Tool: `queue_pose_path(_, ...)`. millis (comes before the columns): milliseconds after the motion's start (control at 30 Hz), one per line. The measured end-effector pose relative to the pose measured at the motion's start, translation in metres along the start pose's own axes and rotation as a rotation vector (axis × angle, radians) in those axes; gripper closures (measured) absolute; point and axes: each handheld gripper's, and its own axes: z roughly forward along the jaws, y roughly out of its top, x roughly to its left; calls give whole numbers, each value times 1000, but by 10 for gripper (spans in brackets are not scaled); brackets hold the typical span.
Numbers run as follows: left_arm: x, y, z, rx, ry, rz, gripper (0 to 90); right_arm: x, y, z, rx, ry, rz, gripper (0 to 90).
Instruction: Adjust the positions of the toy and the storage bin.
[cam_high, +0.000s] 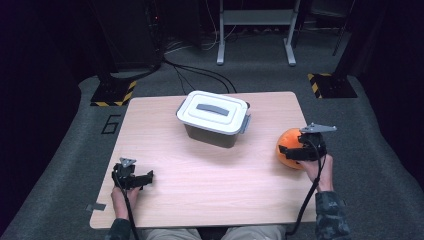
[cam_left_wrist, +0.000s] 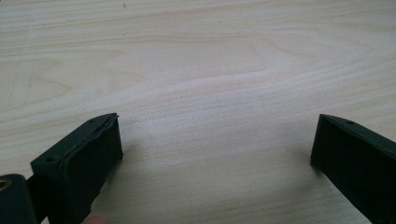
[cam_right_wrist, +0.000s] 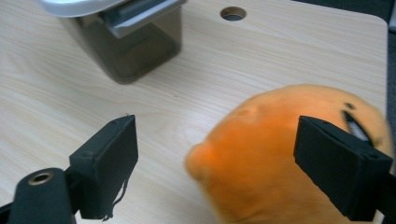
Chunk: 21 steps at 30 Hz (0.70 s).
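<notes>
Your right gripper (cam_high: 291, 148) is approaching the orange plush toy (cam_right_wrist: 280, 158), jaws apart, nothing gripped; next, centre and close. Left gripper (cam_high: 145, 176) is idling, jaws spread.

— What sort of place is this?

— A lab or test room, set up for recording. A plain wooden table (cam_high: 210, 175) stands alone on grey carpet (cam_high: 390, 170), with darkness all around.

— What shows it?

— Beyond the table, away from the hand-held grippers, 2 stand bases marked with yellow-and-black hazard tape (cam_high: 114, 93) sit on the floor, 1 at each far corner. Black cables (cam_high: 200, 72) trail across the carpet between them. Farther back stands a grey metal frame (cam_high: 256, 30) on 2 legs. A "6" (cam_high: 111, 124) is marked on the carpet left of the table.
</notes>
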Motion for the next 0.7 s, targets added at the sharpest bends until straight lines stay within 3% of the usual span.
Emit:
queue_pose_path(300,0,1,1,-2,-2,-1,16,52,-20,5,-29,31,-79,96)
queue_pose_path(433,1,2,2,-1,-11,7,16,71,-33,16,1,79,-86,80)
queue_pose_path(600,4,3,3,1,-35,30,15,88,-53,47,77,138,-88,59)
queue_pose_path(700,5,7,3,3,-72,-1,8,97,-64,64,118,130,-106,45)
